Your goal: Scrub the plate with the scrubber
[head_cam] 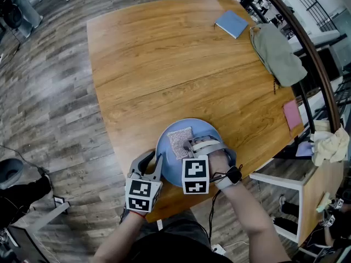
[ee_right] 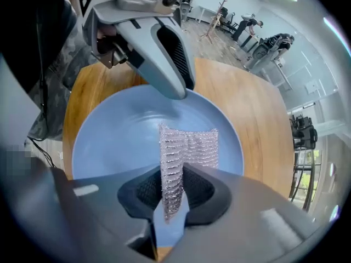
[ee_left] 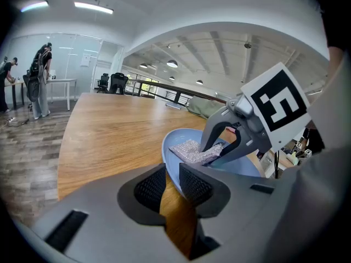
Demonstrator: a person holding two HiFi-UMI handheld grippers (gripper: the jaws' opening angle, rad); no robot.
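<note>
A light blue plate (head_cam: 211, 133) sits at the near edge of the wooden table (head_cam: 164, 53). My left gripper (head_cam: 154, 161) is shut on the plate's near-left rim; in the left gripper view the rim (ee_left: 171, 169) runs between its black pads. A silver mesh scrubber (head_cam: 180, 142) lies on the plate's left part. My right gripper (head_cam: 190, 146) points steeply down, shut on one folded edge of the scrubber (ee_right: 189, 144), while the rest of it spreads on the plate (ee_right: 115, 141). The left gripper's fingers (ee_right: 167, 53) show at the plate's far rim in the right gripper view.
A blue notebook (head_cam: 232, 23) and a grey-green cloth bag (head_cam: 277, 51) lie at the table's far right. A pink card (head_cam: 292, 114) sits by the right edge. A white frame (head_cam: 279, 185) stands beside the table. People (ee_left: 41, 75) stand far off.
</note>
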